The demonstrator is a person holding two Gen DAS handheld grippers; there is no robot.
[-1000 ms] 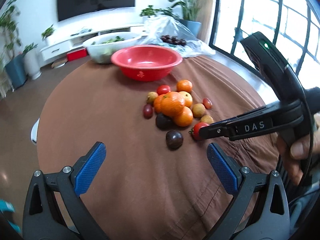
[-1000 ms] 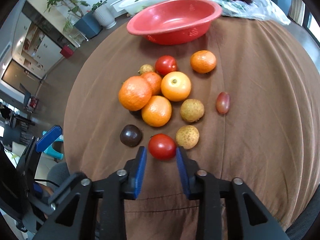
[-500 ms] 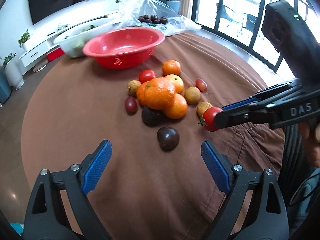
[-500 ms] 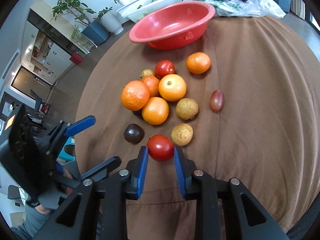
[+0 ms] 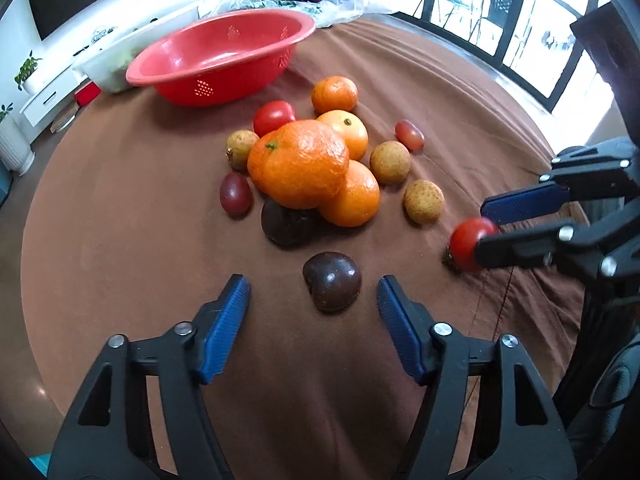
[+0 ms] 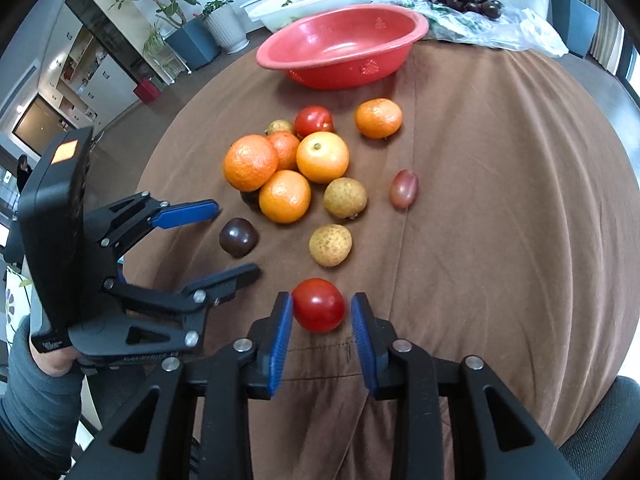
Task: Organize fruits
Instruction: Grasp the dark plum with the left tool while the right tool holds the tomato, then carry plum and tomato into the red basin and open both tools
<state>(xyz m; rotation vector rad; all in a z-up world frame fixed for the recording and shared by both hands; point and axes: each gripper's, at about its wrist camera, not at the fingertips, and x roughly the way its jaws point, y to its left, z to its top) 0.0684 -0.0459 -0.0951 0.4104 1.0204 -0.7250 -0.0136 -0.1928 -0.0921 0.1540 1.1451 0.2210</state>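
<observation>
1. Two grippers work over the brown tablecloth (image 6: 500,200); the left gripper (image 5: 314,300) has dropped closer, and its jaws, closing, now flank the dark plum (image 5: 333,286) without touching it.
2. The right gripper (image 6: 322,312), earlier pinching the red tomato (image 6: 319,305), is opening; a gap shows at the right pad.
3. The red bowl (image 6: 344,46) stays empty behind the fruit pile (image 6: 288,172).
</observation>
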